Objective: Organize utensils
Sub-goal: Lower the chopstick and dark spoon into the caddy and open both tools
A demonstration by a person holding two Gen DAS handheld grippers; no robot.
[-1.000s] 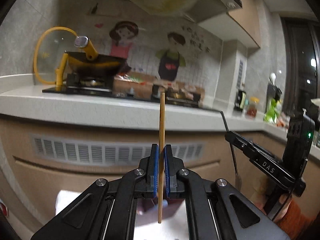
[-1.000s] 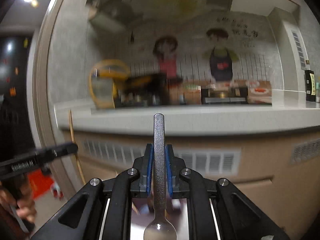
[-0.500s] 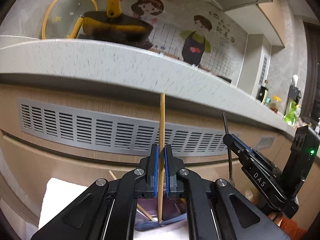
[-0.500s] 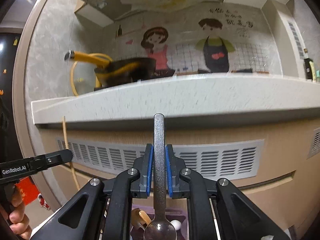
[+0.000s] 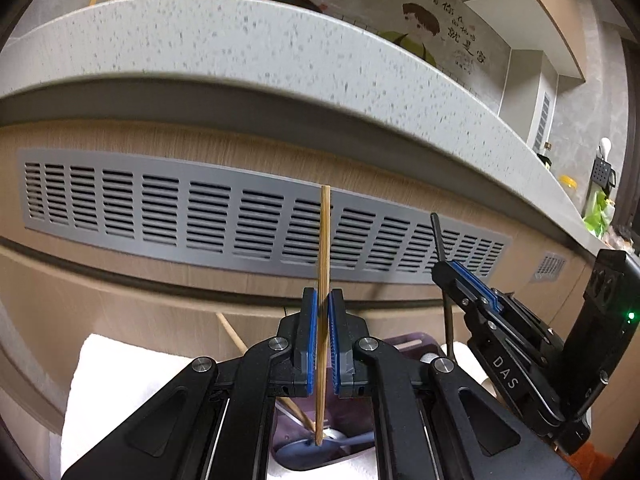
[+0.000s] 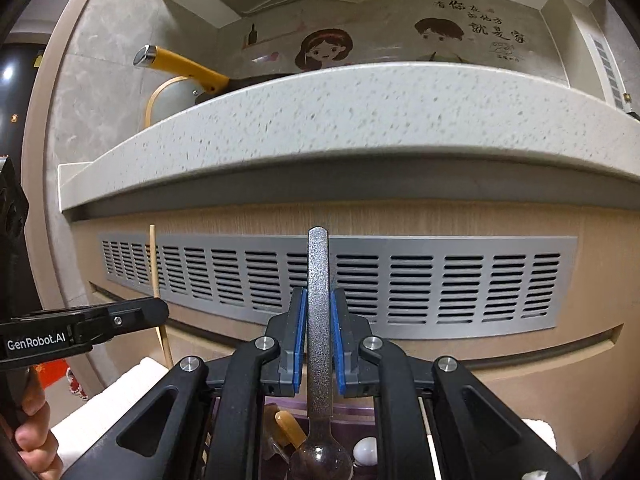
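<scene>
A: Left gripper (image 5: 323, 344) — pinching a thin pale bamboo chopstick (image 5: 323, 248), blue pads pressing on both sides. Standing upright, upper end reaching toward 12 o'clock against the grey slotted vent panel (image 5: 160, 212), lower tip dipping at 6 o'clock into the purple plastic utensil tray (image 5: 408, 340).

B: Noting the same stick from the right wrist view: chopstick (image 6: 154, 264) showing at 9 o'clock, rising above the left gripper (image 6: 158, 314). A hand (image 6: 36, 436) gripping that tool's handle at 8 o'clock.

A: Right gripper (image 6: 319, 344) — clamping the speckled grey metal handle of a spoon (image 6: 319, 312), handle pointing to 12 o'clock, bowl hanging at 6 o'clock over the tray (image 6: 360, 412).

B: Confirming. Inside the tray: a brown rounded wooden piece (image 6: 290, 426) at 7 o'clock of the spoon bowl, a small white rounded object (image 6: 366, 450) at 3 o'clock of it. Cannot tell whether the bowl is touching anything.

A: From the left wrist view, right gripper (image 5: 460, 276) sitting at 3 o'clock, dark spoon handle (image 5: 438, 236) sticking up from it. A second wooden stick (image 5: 232, 332) leaning at 10 o'clock out of the tray.

B: Tray resting on a white folded towel (image 5: 120, 380). Speckled white stone countertop (image 6: 360, 112) arching across at 12 o'clock; yellow pan handle (image 6: 184, 66) at 10 o'clock above it.
</scene>
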